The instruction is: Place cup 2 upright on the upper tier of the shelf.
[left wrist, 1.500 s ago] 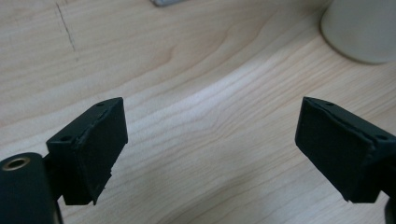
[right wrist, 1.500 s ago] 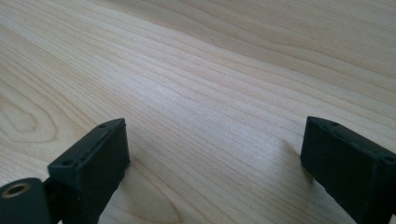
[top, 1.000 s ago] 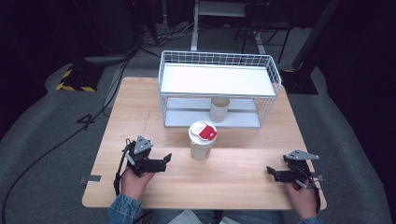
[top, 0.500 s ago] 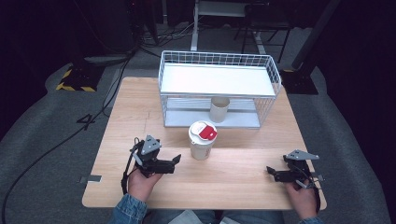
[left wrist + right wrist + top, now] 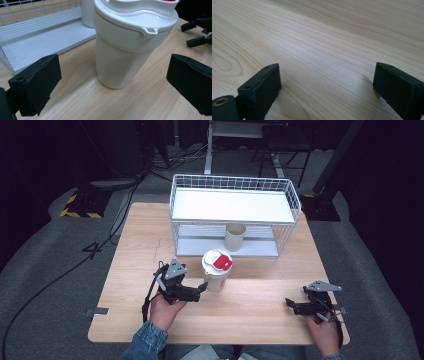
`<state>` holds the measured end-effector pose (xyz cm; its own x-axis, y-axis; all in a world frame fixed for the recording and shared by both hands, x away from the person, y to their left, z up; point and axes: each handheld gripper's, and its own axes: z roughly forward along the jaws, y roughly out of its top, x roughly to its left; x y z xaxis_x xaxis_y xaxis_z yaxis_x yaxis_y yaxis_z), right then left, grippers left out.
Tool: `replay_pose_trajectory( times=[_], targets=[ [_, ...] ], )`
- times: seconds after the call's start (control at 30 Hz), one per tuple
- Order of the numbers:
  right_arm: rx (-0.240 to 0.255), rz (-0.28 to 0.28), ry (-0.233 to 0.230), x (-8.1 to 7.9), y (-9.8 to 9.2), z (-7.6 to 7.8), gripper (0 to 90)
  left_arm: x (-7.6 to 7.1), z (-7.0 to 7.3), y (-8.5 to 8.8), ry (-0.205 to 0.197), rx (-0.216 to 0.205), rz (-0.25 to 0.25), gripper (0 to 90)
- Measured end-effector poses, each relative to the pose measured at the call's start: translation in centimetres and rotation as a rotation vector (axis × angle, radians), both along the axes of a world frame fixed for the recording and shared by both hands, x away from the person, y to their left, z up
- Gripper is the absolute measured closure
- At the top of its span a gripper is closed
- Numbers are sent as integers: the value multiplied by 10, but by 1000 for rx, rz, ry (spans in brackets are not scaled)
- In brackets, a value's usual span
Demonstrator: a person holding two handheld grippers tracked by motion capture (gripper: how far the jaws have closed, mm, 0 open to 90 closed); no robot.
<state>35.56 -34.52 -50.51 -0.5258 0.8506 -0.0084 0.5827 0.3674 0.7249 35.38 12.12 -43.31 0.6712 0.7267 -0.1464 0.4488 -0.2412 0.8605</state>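
the lidded cup [image 5: 125,50] stands upright just ahead of the left gripper [image 5: 112,82], between its wide-apart fingers, untouched.

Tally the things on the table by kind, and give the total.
Cups: 2, a lidded cup and a plain cup on the rack's lower shelf
Wire rack: 1
Grippers: 2, left gripper and right gripper
Total: 5
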Motion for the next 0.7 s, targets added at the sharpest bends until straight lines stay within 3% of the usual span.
replay_pose_trajectory(
  times=[0.7],
  targets=[
    [0,-5,4,1,1,0,71,25,-23,-38,-35,-87,-67,1]
  ],
)
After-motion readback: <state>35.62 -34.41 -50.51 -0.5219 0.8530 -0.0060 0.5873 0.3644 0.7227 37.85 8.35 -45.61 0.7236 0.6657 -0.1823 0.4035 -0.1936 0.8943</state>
